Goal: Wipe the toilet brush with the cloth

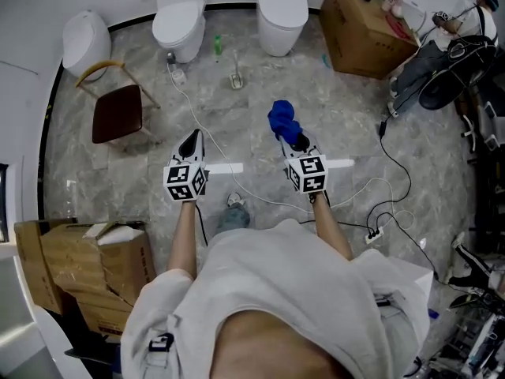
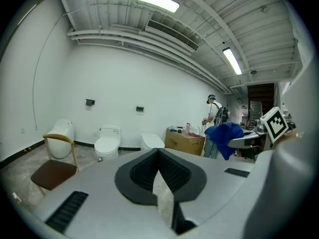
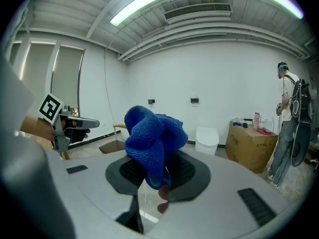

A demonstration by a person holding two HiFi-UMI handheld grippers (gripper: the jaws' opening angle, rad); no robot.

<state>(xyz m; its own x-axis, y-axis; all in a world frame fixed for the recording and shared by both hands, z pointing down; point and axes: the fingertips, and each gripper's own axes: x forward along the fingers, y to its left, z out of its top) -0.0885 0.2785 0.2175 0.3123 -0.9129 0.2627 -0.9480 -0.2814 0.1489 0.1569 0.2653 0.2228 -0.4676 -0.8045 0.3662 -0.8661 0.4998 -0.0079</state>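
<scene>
Head view: what I take for the brush (image 1: 235, 78) stands on the floor (image 1: 339, 117) near the toilets (image 1: 180, 18), well apart from both grippers, untouched. Main risk imo: a white cable (image 1: 189, 105) runs across the floor between me and it, so stepping in blind could snag it. Both forearms reach straight fwd, side by side and about level. R gripper (image 1: 298, 143) has the blue cloth (image 1: 282, 120) at its tip, and L gripper (image 1: 190, 141) carries nothing. L gripper view: jaws closed tip to tip, nothing between, aimed roughly level at the far wall. They'd need to open before taking the handle, and a clumsy grab could tip the brush over. R gripper view: jaws clamped on the cloth's lower fold only, w/ most of it bulging loose above. Hard rubbing would prob drag it out of the grip.
</scene>
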